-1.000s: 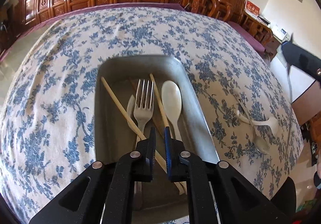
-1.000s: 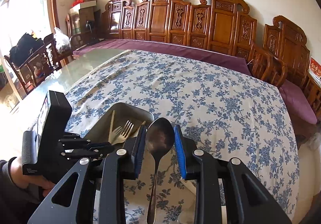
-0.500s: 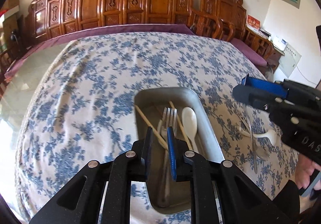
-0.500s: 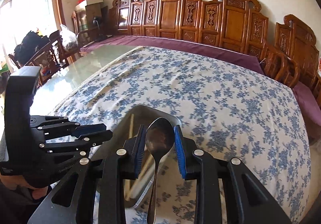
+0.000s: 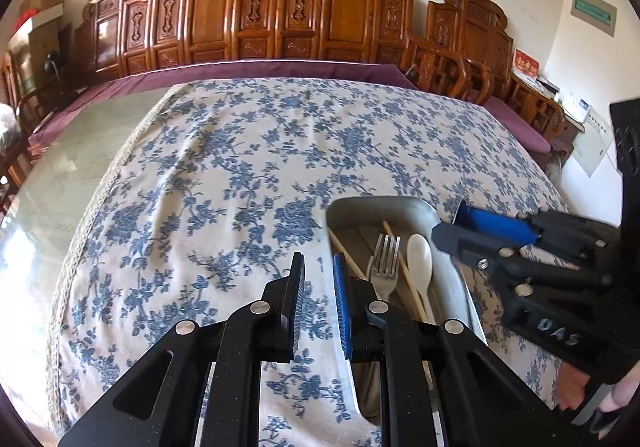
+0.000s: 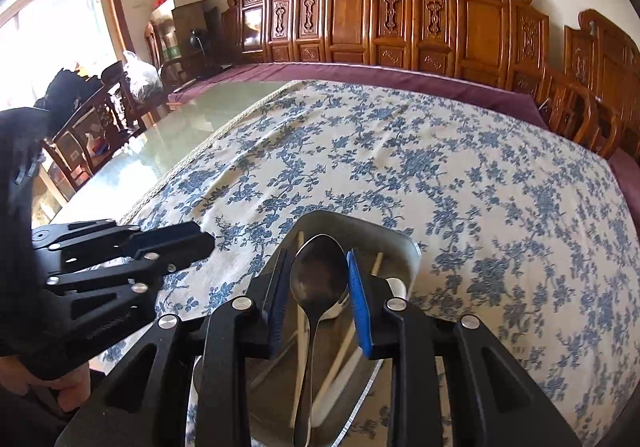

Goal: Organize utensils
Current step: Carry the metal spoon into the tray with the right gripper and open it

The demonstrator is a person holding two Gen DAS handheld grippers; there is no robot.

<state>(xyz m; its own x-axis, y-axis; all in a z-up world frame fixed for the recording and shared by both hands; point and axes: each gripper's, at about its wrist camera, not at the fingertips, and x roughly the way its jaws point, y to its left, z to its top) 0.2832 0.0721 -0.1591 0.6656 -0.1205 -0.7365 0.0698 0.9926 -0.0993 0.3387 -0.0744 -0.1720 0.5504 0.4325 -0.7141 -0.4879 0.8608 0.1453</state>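
The right gripper (image 6: 320,291) has its fingers (image 6: 360,307) closed on a metal spoon (image 6: 318,287), the bowl pinched between the blue pads. The spoon's long axis runs along the fingers: bowl forward and away from the hand, handle trailing straight back toward the person. It hangs over the near end of a metal tray (image 6: 404,247) that sits on the counter (image 6: 440,167), which is covered by a blue-flowered cloth.

From the left wrist view, the same tray (image 5: 400,205) lies lengthwise, running away from the person. Inside it a fork (image 5: 385,259) points its tines toward the far end, a white spoon (image 5: 420,259) lies just beside it on the right with its bowl also toward the far end, and chopsticks (image 5: 400,267) slant across the tray floor, one passing under or beside the fork; I cannot tell which. All of these lie roughly parallel to the tray's long sides, apart from the slanted sticks.

The left gripper (image 5: 318,299) hovers over the cloth just left of the tray, its fingers (image 5: 342,303) slightly parted with nothing between them. The right gripper (image 5: 520,255) shows at the right of that view, above the tray's right rim; the spoon it holds is hidden there.

A row of carved wooden chairs (image 6: 400,19) stands against the far wall.
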